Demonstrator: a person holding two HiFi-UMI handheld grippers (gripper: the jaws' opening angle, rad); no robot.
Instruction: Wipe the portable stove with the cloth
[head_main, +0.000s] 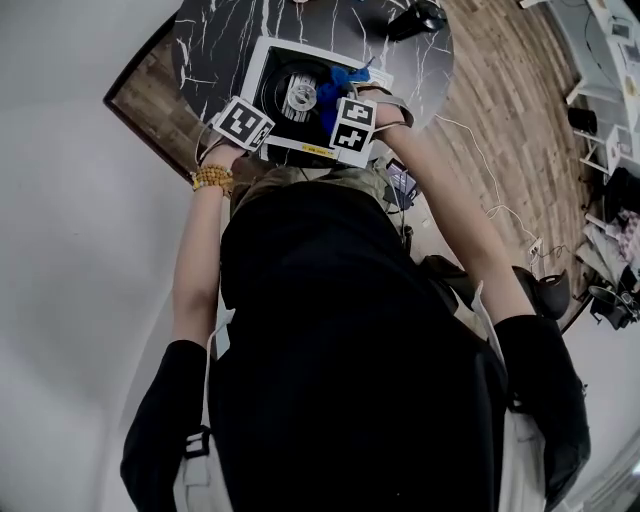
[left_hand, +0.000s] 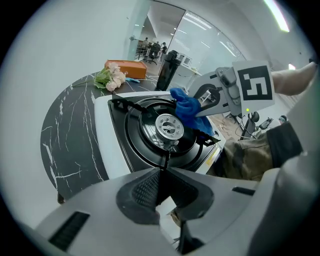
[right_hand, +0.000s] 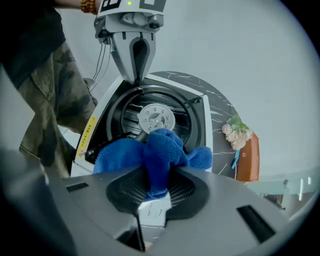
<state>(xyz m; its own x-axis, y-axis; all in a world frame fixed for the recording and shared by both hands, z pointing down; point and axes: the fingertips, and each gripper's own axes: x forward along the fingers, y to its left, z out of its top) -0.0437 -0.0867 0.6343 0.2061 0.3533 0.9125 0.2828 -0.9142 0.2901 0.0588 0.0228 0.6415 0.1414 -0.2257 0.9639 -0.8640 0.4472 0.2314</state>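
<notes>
R gripper (right_hand: 157, 176) clamps cloth (right_hand: 160, 147) over right side of stove (left_hand: 107, 125), burner (right_hand: 156, 117) just left; L gripper (left_hand: 161, 172) shut, at near-left edge.

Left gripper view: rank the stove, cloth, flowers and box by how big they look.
1. Stove
2. Cloth
3. Box and flowers: they look about alike, so I won't rank them. Both lie farthest from the camera, which shrinks them.

Head view steeply down past torso (head_main: 340, 330), gripper views close, facing each other (stove (left_hand: 110, 145) shared by all)
</notes>
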